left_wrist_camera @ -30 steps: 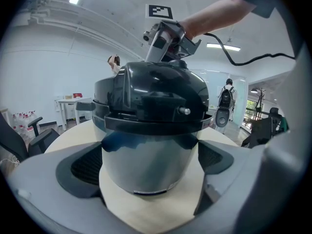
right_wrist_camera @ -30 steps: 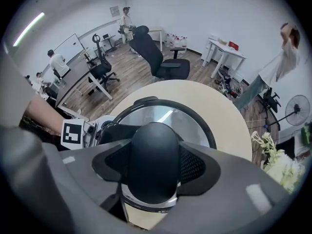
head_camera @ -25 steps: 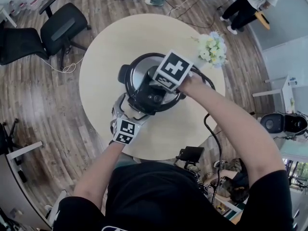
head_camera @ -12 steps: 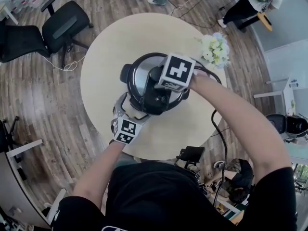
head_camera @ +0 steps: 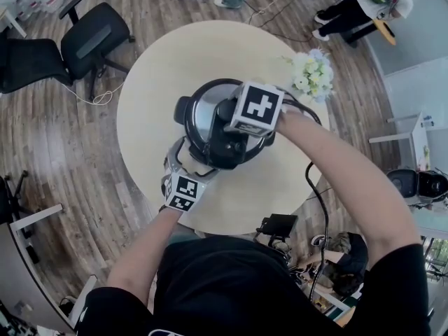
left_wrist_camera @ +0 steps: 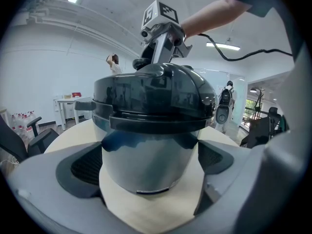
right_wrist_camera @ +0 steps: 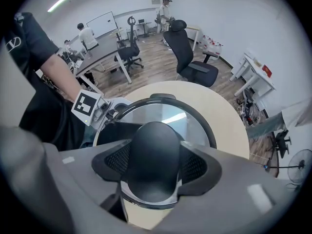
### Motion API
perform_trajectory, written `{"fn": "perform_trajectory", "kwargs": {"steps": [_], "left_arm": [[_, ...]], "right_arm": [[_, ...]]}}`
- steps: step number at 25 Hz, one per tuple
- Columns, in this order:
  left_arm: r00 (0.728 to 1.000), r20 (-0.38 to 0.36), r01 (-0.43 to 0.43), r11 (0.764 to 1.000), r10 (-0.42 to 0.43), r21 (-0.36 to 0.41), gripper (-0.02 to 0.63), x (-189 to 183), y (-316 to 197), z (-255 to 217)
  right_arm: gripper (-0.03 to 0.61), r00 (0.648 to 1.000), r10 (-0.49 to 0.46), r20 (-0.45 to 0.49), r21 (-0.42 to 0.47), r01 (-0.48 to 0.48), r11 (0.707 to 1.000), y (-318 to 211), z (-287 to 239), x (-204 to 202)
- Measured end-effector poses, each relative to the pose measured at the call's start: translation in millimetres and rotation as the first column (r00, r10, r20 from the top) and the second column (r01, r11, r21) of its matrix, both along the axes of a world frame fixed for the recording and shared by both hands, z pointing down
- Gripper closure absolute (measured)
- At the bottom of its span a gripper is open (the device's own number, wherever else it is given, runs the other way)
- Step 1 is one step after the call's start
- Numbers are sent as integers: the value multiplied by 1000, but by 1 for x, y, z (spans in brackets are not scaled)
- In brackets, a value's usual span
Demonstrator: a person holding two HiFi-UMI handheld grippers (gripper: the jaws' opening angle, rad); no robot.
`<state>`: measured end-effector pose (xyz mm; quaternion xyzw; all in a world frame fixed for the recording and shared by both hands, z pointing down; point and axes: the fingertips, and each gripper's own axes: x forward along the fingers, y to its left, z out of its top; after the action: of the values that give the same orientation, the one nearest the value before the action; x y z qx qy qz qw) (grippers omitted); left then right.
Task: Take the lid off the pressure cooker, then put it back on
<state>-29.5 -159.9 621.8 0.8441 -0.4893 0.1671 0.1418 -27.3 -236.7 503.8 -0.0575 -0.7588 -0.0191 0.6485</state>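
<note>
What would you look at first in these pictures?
A big shiny pressure cooker stands in the middle of the round table. The right gripper points straight down, and its fingers squeeze the black knob on the lid. The left gripper clamps the cooker's sides from the near edge. White flowers sit at the table's far right edge.
</note>
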Motion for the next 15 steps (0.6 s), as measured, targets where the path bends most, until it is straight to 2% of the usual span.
{"fn": "perform_trajectory", "kwargs": {"steps": [6, 9, 12, 14, 15], "left_arm": [[1000, 0, -15, 999, 15, -36, 27, -1, 1, -1], [1000, 0, -30, 998, 30, -53, 63, -10, 5, -7], [1000, -18, 7, 998, -8, -66, 148, -33, 13, -25], [997, -37, 59, 996, -62, -71, 191, -55, 20, -38], [995, -45, 85, 994, -89, -68, 238, -65, 23, -45]], "right_arm": [[282, 1000, 22, 8, 3, -22, 1000, 0, -1, -1], [282, 997, 66, 40, 0, -67, 998, -3, -6, 0], [285, 987, 142, 81, -6, -142, 990, -7, -22, 11], [287, 973, 181, 142, -6, -182, 983, -9, -39, 20], [289, 962, 202, 182, -12, -204, 979, -8, -49, 25]]}}
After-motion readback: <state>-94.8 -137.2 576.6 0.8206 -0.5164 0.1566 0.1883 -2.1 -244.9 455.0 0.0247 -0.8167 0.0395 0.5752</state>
